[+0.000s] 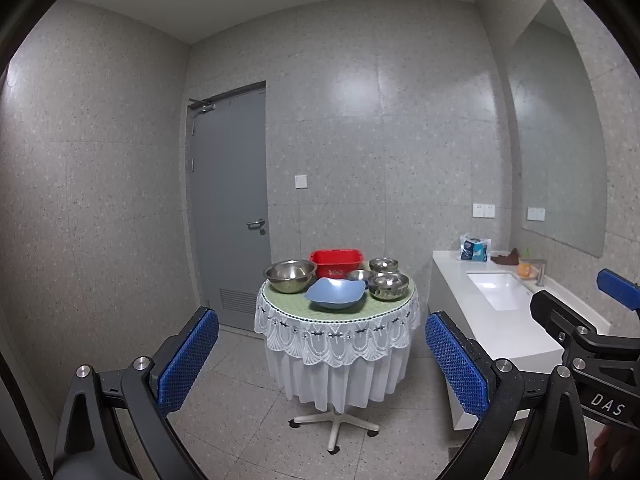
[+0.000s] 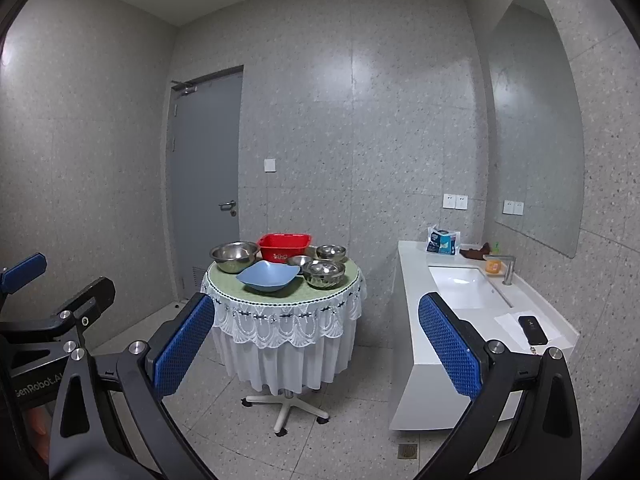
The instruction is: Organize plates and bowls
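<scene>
A small round table [image 1: 280, 304] [image 2: 352, 276] with a green top and white lace cloth stands ahead. On it are a blue square dish [image 1: 335, 292] [image 2: 267, 276], a large steel bowl [image 1: 289, 275] [image 2: 234, 256], a red plastic basin [image 1: 335, 263] [image 2: 285, 245] and three smaller steel bowls [image 1: 388, 285] [image 2: 323, 273]. My left gripper [image 1: 320, 360] is open and empty, well short of the table. My right gripper [image 2: 316, 356] is open and empty too, also short of the table. The right gripper also shows at the right edge of the left wrist view.
A white counter with a sink [image 1: 500, 292] [image 2: 464, 292] runs along the right wall, with a faucet, an orange cup, a packet and a phone [image 2: 532, 330] on it. A grey door [image 1: 228, 208] is behind the table. A floor drain [image 2: 408, 451] lies below.
</scene>
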The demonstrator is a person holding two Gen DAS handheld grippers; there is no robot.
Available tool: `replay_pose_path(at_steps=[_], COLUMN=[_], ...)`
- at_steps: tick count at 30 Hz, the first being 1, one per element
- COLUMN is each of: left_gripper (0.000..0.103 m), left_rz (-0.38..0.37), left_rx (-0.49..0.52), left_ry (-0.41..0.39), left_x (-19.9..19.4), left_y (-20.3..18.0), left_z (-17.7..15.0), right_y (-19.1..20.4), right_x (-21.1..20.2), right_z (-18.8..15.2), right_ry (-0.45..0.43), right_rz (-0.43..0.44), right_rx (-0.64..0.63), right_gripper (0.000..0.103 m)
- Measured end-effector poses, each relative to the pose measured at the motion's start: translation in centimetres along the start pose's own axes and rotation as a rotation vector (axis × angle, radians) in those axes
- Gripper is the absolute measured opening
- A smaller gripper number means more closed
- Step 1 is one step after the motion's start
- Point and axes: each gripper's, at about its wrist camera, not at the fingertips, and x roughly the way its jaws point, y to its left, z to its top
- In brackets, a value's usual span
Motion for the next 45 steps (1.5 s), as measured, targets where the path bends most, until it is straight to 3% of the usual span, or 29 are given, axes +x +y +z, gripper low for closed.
replay_pose_path(at_steps=[45], left_gripper=[0.102], left_rz=[0.010], left_rx=[0.010], left_ry=[-0.014], left_x=[-0.6], left_y=[-0.5], left_z=[0.2], right_y=[-0.6], right_x=[0.0], right_z=[-0.3], right_ry=[-0.006], right_rz=[0.017], right_rx=[0.023], right_gripper=[0.103])
